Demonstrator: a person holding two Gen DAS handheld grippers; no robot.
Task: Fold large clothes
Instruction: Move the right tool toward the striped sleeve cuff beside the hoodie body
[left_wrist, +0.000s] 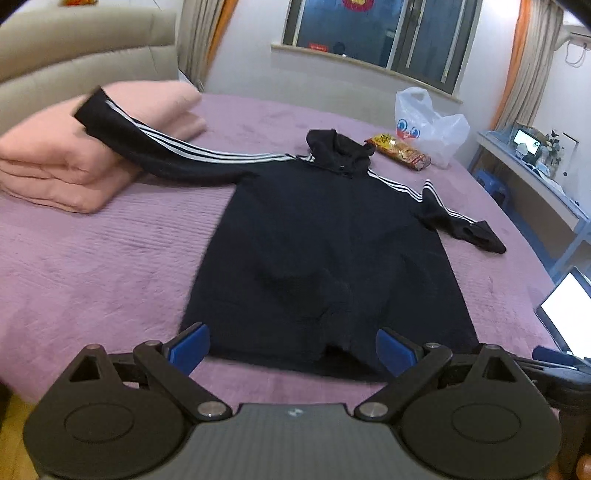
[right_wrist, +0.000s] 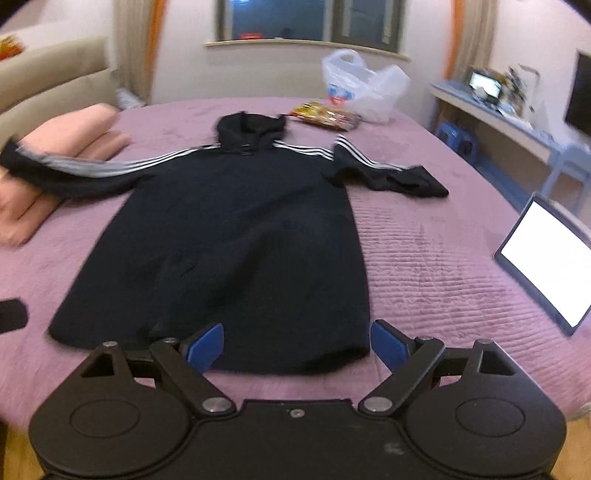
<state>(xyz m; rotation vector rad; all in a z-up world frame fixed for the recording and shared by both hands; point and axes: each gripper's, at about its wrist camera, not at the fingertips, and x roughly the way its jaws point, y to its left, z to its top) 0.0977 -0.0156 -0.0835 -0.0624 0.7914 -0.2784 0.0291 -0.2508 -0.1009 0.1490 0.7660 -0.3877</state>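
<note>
Black hoodie (left_wrist: 317, 236) lies flat on bed (left_wrist: 110, 266), long axis running upward in frame; hem just ahead of both spread, empty tongs: left tongs (left_wrist: 293, 349), right tongs (right_wrist: 297, 345).

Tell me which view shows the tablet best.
The right wrist view: the tablet lies on the bed's right side, its lit screen almost fully visible. The left wrist view shows only a cropped corner at the frame's right edge.

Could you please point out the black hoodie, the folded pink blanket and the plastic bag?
black hoodie (left_wrist: 317, 236), left wrist view, middle of its body.
folded pink blanket (left_wrist: 48, 162), left wrist view, top fold.
plastic bag (right_wrist: 369, 88), right wrist view, its side.
</note>
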